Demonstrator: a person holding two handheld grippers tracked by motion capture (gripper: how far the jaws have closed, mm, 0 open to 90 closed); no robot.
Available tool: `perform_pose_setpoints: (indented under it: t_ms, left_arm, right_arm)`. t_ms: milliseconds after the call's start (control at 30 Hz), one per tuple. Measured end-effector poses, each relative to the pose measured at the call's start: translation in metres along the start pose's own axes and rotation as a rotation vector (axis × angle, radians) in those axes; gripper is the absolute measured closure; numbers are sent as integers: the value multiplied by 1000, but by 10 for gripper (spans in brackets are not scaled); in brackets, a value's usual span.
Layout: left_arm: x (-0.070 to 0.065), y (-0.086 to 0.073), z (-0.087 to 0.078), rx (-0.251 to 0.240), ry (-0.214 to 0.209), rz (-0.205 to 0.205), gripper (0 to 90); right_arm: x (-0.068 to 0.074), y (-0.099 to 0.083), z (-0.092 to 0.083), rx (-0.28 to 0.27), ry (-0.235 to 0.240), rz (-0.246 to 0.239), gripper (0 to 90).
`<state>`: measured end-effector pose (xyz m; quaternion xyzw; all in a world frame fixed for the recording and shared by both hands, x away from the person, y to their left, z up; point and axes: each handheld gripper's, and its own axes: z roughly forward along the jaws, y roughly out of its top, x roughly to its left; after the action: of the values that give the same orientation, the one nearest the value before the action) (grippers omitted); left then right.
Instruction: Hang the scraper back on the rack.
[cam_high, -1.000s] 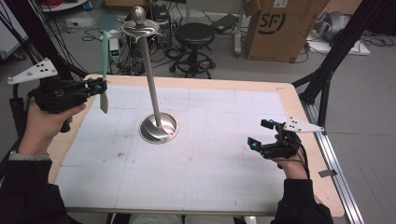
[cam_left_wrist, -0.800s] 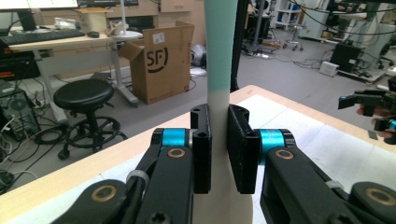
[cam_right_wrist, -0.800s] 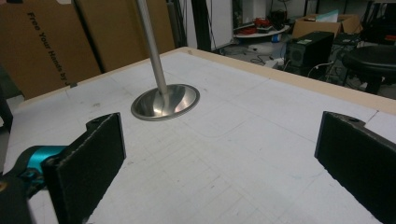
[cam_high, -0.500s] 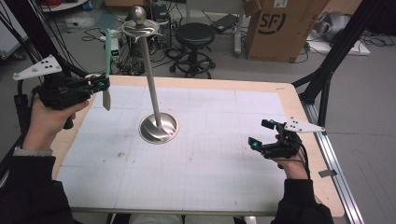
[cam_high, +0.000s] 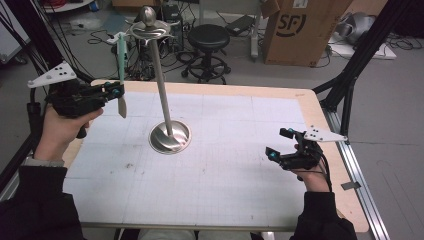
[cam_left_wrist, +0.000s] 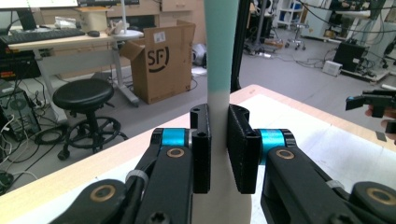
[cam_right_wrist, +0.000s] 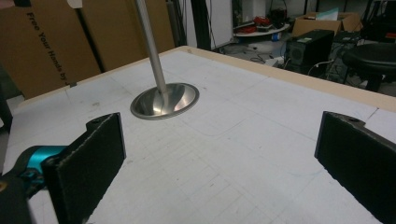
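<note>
Drifting slightly outward and up since a second ago, the left gripper is carrying its utensil a little farther from the stand's pole, while the right gripper is keeping its place. Nearest the camera, the person's 2 forearms are entering from the bottom edge. The left gripper's jaws are standing nearly closed and pinching the utensil upright: its pale lower part is sitting between the pads, its mint-green handle is rising above them and its flat tip is hanging below. The right gripper's jaws are gaping wide and holding nothing, hovering low over the table. Farther off, beyond the left fingertips and toward the table's middle, 1 metal stand is rising to a hooked crown. Hanging the utensil well is likely calling for a firm, upright grip and a slow lift until the handle's top is clearing a hook, with the free gripper steadying the base. Count: 2 grippers, 1 utensil, 1 stand.
</note>
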<state>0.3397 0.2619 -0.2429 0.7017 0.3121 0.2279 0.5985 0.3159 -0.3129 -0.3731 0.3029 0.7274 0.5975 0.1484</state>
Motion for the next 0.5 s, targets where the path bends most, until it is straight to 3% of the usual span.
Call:
perform_pose_setpoints:
  t_ms: [67,267,400,500]
  left_arm:
    - [-2,-2,2,-11,4,3,792]
    - [-8,-11,7,-47,-7,44,628]
    - [-11,-21,10,-39,-25,70,531]
    - [-16,-30,14,-35,-29,115,489]
  right_arm:
    - [0,0,0,4,3,-1,7]
    - [1,-1,-3,2,-2,1,8]
    - [1,-3,-6,0,-11,2,8]
    - [3,-3,-7,8,-12,2,7]
